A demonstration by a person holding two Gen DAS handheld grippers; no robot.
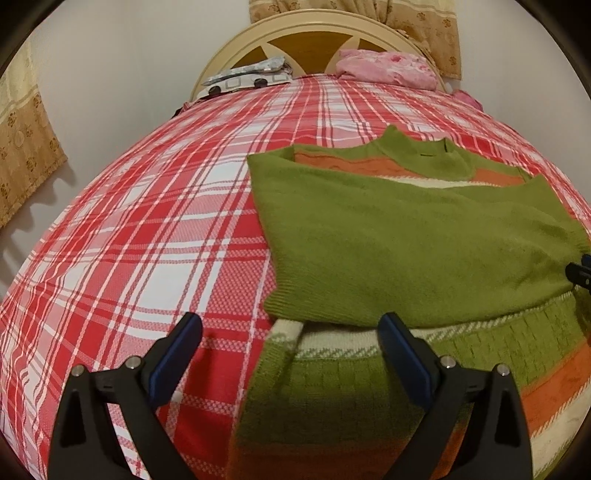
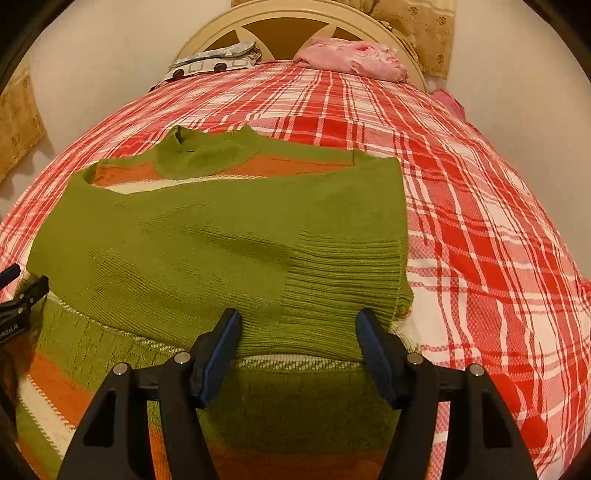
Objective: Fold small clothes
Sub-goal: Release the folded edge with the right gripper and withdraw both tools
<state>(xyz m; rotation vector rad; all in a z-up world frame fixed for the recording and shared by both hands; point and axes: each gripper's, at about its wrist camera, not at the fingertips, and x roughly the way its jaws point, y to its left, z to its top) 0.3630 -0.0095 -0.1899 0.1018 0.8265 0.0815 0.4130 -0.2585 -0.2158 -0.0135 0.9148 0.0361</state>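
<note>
Left wrist view — left gripper (image 1: 290,334) hanging wide open, nothing between the jaws, hovering over the near left edge of the green sweater (image 1: 406,236). Sweater lying flat on the plaid bedspread (image 1: 129,221), sleeves folded across the chest.

Right wrist view — right gripper (image 2: 297,330) spread wide, gripping nothing, sitting just over the ribbed cuff (image 2: 347,273). Pink bundle (image 2: 351,57) resting against the headboard (image 2: 288,14).

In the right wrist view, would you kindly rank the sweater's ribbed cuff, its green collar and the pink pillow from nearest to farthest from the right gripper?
From the right gripper:
1. ribbed cuff, just ahead, slightly right.
2. green collar, mid-bed, left of centre.
3. pink pillow, by the headboard, far right.
</note>
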